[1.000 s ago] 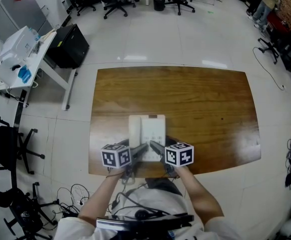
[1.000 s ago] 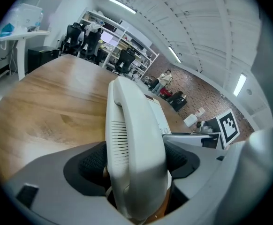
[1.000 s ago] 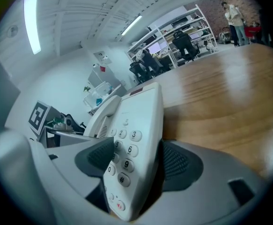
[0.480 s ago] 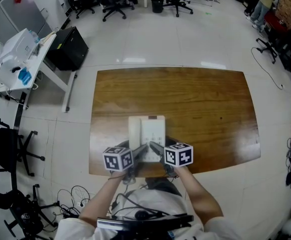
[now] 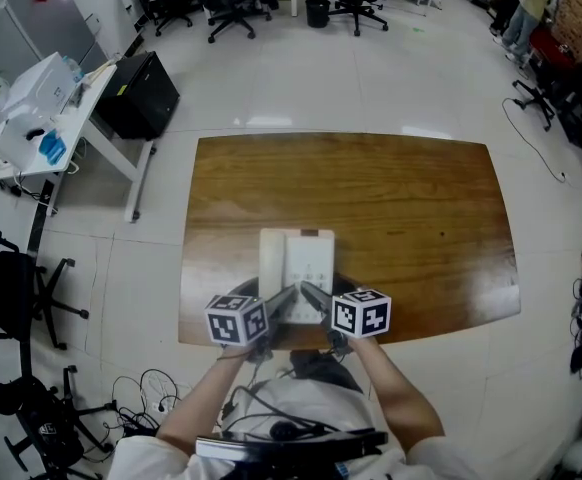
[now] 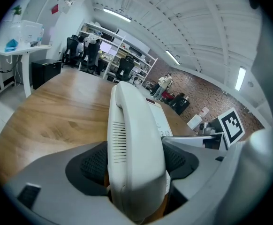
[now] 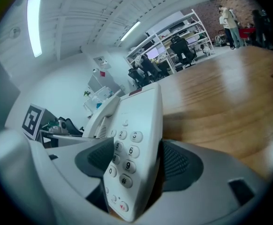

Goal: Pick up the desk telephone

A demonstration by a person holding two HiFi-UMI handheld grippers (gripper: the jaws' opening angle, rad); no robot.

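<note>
Okay, the phone (image 5: 296, 260) sits on the tabletop (image 5: 411, 208), close to the near edge and right in front of the person. The left hand-held gripper (image 6: 136, 168) is closed on the handset (image 6: 134, 135), with a pad against each side. The right hand-held gripper (image 7: 134, 167) is clamped on the keypad (image 7: 123, 156) half of the body, pads touching both flanks. In the head view both grippers meet at the phone's near end.

Progress: the reach is done, and the grasp is done as far as the gripper views show. The lift has not started, I judge; the base looks flat on the wood and I can make out no gap.

Left to do: raise both grippers together so the handset stays seated. No cord is visible, so I cannot tell if one is attached.
</note>
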